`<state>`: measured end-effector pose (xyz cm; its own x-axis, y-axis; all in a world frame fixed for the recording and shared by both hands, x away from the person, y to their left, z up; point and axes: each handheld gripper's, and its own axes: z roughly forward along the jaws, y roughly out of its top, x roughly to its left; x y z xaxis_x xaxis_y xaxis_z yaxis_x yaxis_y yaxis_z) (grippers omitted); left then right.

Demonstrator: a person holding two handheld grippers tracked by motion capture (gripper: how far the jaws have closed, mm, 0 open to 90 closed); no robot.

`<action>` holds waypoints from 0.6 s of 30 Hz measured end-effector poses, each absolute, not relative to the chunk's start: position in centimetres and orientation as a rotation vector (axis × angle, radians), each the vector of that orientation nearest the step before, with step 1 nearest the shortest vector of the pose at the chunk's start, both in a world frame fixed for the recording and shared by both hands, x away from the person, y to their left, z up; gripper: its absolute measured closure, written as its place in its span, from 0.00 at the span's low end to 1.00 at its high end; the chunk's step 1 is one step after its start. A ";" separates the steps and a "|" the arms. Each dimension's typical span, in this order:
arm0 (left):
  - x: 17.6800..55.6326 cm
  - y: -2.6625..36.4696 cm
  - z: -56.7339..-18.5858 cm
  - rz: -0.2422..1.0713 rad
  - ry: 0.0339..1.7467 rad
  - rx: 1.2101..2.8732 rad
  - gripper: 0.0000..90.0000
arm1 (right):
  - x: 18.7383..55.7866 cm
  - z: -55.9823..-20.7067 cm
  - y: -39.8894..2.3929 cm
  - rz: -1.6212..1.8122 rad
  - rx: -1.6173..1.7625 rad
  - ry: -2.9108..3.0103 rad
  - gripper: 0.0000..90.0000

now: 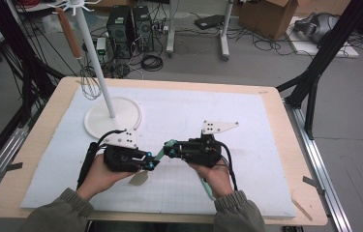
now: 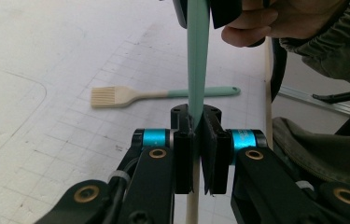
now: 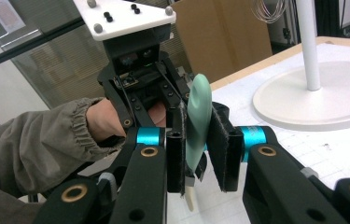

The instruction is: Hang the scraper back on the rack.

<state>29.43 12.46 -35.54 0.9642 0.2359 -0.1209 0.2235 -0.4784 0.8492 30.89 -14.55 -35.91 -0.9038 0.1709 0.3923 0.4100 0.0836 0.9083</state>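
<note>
A spatula with a teal handle and a cream head hangs between my two grippers, above the white mat. My left gripper is shut on the handle near the head; in the left gripper view the handle rises from between its pads. Facing it from the right, my right gripper is shut on the handle's free end. In the right gripper view that rounded teal end stands between the pads, with the cream tip below.
A brush with a teal handle lies on the mat under the right hand. A white stand with a round base stands at the back left, with a whisk and a wooden-handled utensil hanging from it.
</note>
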 end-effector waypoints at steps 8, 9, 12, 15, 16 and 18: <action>29.8 12.7 -35.4 -0.099 0.307 2.047 0.90 | 30.8 -35.0 -14.1 -1.893 -0.500 -2.218 0.91; 29.7 12.7 -35.4 -0.098 0.303 2.048 0.92 | 30.8 -34.9 -13.9 -1.886 -0.487 -2.220 0.91; 29.7 12.8 -35.4 -0.084 0.311 2.043 0.93 | 30.8 -34.9 -13.7 -1.890 -0.486 -2.224 0.90; 29.6 13.1 -35.3 -0.066 0.310 2.030 0.93 | 30.9 -34.9 -14.0 -1.911 -0.553 -2.208 0.66; 29.6 13.3 -35.2 -0.058 0.317 2.022 0.93 | 30.9 -34.9 -14.3 -1.916 -0.561 -2.201 0.63; 29.7 13.7 -35.1 -0.042 0.326 2.000 0.93 | 30.9 -34.8 -14.9 -1.934 -0.578 -2.221 0.60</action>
